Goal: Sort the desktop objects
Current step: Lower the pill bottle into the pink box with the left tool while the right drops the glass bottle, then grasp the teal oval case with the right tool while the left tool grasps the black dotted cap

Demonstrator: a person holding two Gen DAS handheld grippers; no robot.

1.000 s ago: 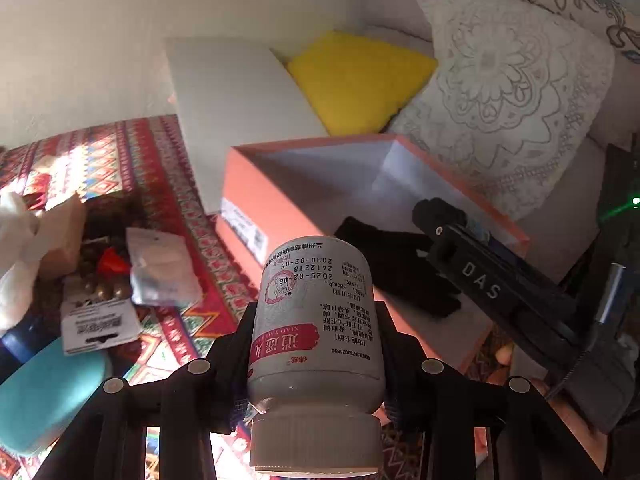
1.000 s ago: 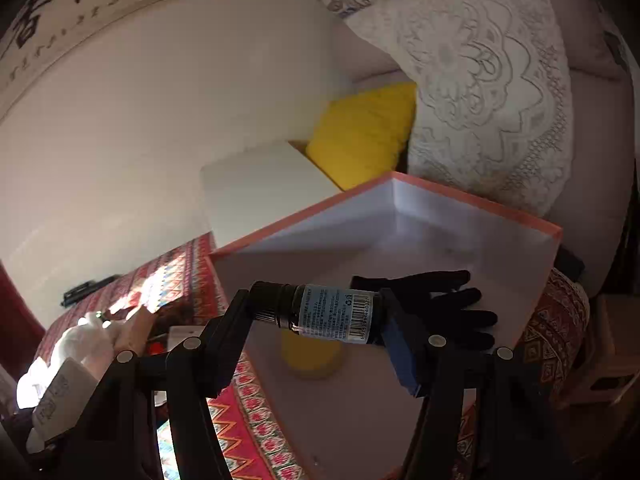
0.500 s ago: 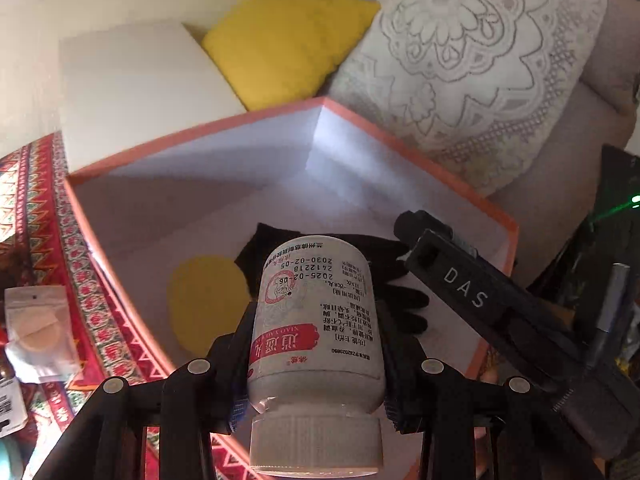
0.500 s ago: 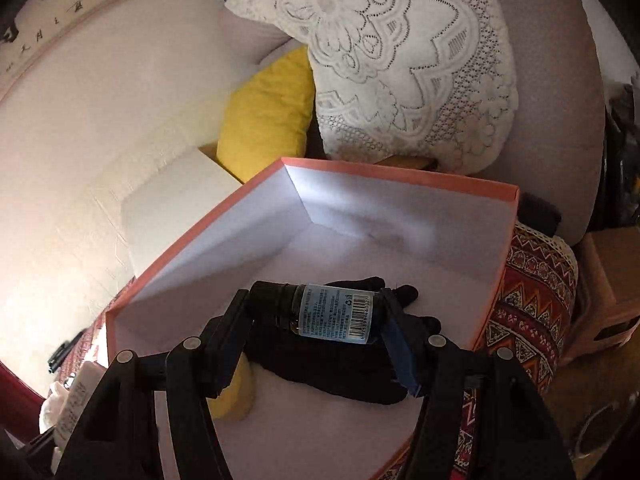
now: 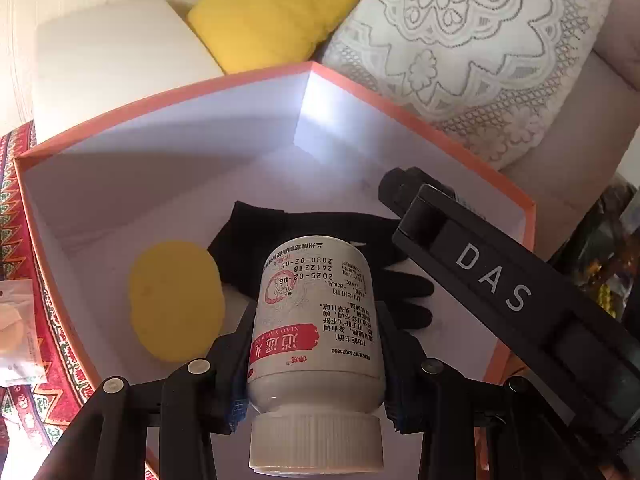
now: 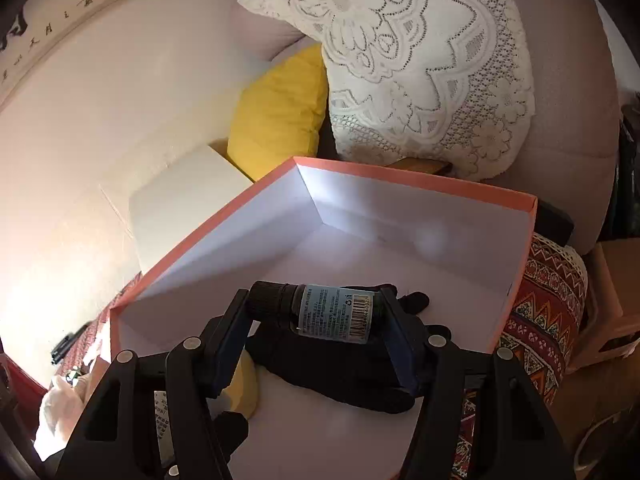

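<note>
Patterned red cloth [image 5: 44,364] at the far left of the left wrist view, sachet [image 5: 18,332] lying on it. Right of that, orange box [image 5: 168,94] filling mid-frame, yellow disc [image 5: 176,300] and black glove [image 5: 316,248] on its white floor. Left gripper [image 5: 316,344] clamped on white pill bottle [image 5: 316,320] (cap toward the lens), held over the box. Right gripper [image 6: 320,314] pinching small dark bottle [image 6: 320,312] sideways, above the glove [image 6: 340,372]. Yellow cushion [image 5: 276,8] and lace pillow [image 5: 480,36] across the top right.
</note>
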